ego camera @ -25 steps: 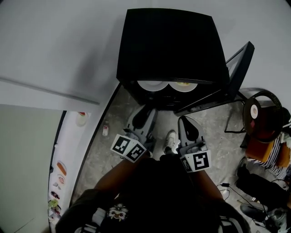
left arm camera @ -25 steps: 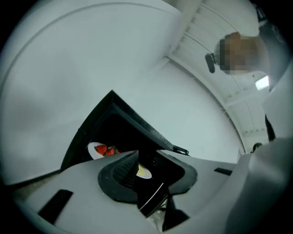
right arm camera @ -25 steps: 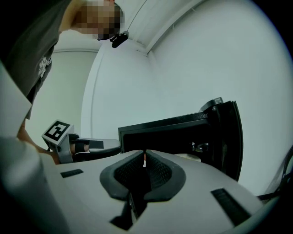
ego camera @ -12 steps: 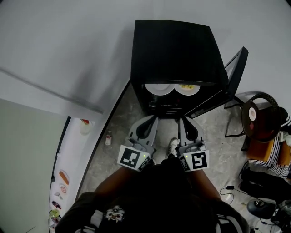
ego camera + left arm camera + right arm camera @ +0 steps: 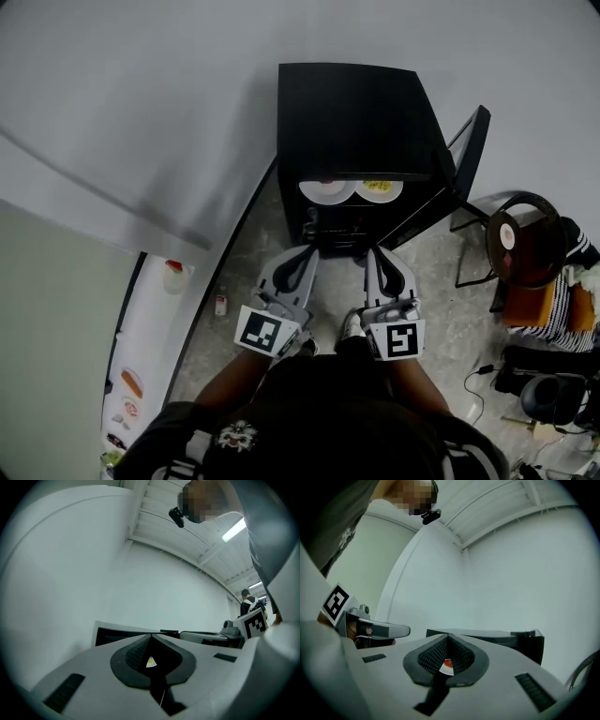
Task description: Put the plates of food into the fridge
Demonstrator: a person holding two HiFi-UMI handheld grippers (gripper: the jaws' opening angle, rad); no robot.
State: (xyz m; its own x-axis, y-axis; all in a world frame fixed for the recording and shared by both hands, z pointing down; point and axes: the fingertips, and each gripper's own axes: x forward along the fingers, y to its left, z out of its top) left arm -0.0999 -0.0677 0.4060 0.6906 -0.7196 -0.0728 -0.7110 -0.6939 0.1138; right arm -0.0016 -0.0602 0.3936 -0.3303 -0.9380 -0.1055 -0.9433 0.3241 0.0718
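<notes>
Black fridge (image 5: 352,117): stands on the stone-patterned floor (image 5: 441,291) against a pale wall, at the far centre of the head view.
Door (image 5: 466,155): swung open to the right, so the inside of the fridge shows.
Plates: two sit side by side on a shelf inside the fridge, just under its top edge. The left plate (image 5: 326,190) looks mostly white. The right plate (image 5: 380,190) carries yellow food.
Left claw (image 5: 305,255): near side of the fridge and apart from it, pointing toward the opening. Its jaws are pressed together with nothing between them.
Right claw (image 5: 379,255): just right of the left claw, also short of the fridge. Its jaws have just closed the last bit and now meet, holding nothing.
Tabletop (image 5: 141,347): a white strip at the near left with small food items on it, too small to name.
Bottle (image 5: 220,305): stands on the floor between the tabletop and the left claw.
Chair (image 5: 521,239): right of the open door, with a round dark frame.
</notes>
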